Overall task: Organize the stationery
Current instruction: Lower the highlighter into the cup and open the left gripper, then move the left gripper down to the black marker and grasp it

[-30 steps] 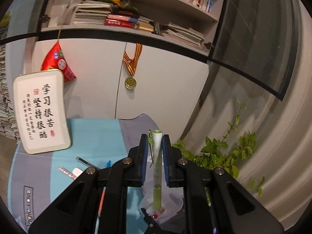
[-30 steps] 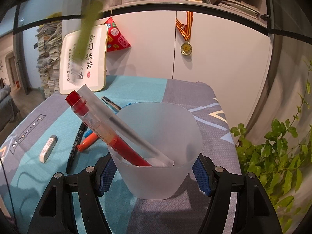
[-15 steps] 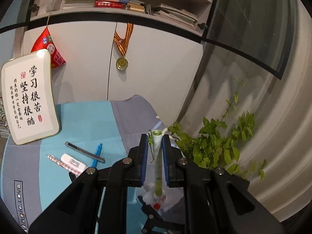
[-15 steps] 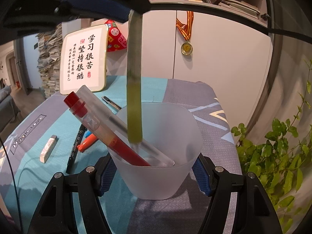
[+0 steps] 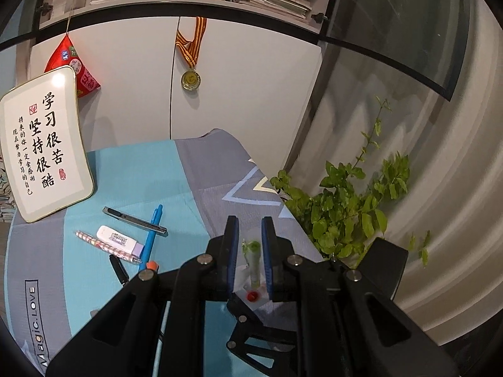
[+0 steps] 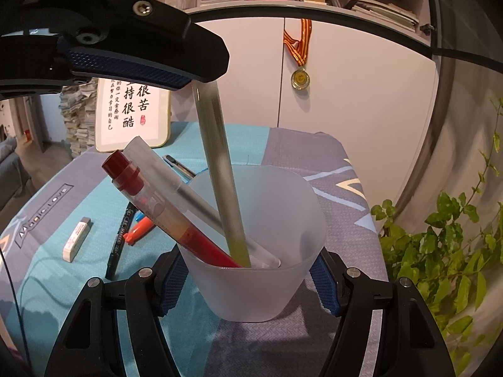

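Observation:
My right gripper point(image 6: 248, 278) is shut on a frosted plastic cup point(image 6: 276, 286) standing on the table. In the cup lean a red-capped pen point(image 6: 157, 207) and a clear pen point(image 6: 176, 179). A green pen point(image 6: 220, 169) stands in the cup with its tip at the bottom. My left gripper point(image 5: 250, 242) hangs above the cup, jaws parted a little wider than the green pen point(image 5: 253, 259), which sits loose between them. The cup point(image 5: 242, 278) shows below the fingers in the left wrist view.
On the blue-grey cloth point(image 5: 132, 169) lie a utility knife point(image 5: 135, 220), a blue pen point(image 5: 152, 232), an eraser point(image 5: 116, 238), a striped pencil point(image 5: 103, 246) and a black marker point(image 6: 121, 235). A framed calligraphy board point(image 5: 44, 157) leans at the back left. A potted plant point(image 5: 342, 207) stands right of the table.
My left gripper has lowered the green pen into the cup and its jaws have opened off the pen. The right gripper and the cup have not moved.

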`<state>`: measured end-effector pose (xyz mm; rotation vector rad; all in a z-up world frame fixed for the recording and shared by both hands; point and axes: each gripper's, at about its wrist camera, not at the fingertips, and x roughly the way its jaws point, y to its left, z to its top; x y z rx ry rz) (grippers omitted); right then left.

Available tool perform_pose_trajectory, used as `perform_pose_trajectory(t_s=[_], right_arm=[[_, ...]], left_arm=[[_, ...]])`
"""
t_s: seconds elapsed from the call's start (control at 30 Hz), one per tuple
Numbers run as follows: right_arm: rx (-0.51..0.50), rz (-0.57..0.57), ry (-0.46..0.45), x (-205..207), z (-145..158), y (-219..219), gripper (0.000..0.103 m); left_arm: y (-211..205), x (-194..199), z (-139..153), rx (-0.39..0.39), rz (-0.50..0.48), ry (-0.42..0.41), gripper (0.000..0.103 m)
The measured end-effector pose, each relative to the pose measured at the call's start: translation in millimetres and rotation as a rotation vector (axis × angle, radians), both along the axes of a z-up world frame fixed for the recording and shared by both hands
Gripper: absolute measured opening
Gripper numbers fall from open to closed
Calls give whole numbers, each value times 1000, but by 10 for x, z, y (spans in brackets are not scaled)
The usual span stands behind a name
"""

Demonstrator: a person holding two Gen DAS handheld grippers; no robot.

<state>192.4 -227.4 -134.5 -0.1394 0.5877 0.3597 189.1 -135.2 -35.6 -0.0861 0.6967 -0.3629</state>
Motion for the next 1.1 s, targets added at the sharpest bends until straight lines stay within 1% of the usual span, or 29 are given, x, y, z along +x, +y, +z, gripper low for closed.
perform_pose_trajectory(t_s=[0.13,0.27,0.3,0.37,0.47,0.57,0.77,0.83,0.93,1.0,1.1], right_arm=[[0,0,1,5,-1,-6,70],[0,0,1,6,-2,-6,70],[0,0,1,4,-1,-6,70],[0,0,0,4,-1,-6,70],[0,0,1,4,-2,-5,70],[0,0,0,5,-2,-3,70],[-2,0,1,4,-4,-11,70],[-3,0,1,8,-2,-18,70],[-3,0,2,8,-3,-18,70],[-3,0,2,7,-3,-17,70],[-3,0,2,5,-4,-16,70]], left_arm=[[31,-19,11,1,5,6,30],[183,-66,84,-17,38,-16,32],[258,-76,107,-23,59,-28,33],[406,-78,134,-23,107,-43,39],[655,-28,82,-14,193,-26,39],[881,61,-114,-4,273,45,39],[1064,274,-585,43,357,218,38],[1101,364,-726,45,375,274,38],[1139,459,-860,44,394,326,37],[1140,512,-915,54,406,339,37],[1160,581,-1001,44,420,362,37]])
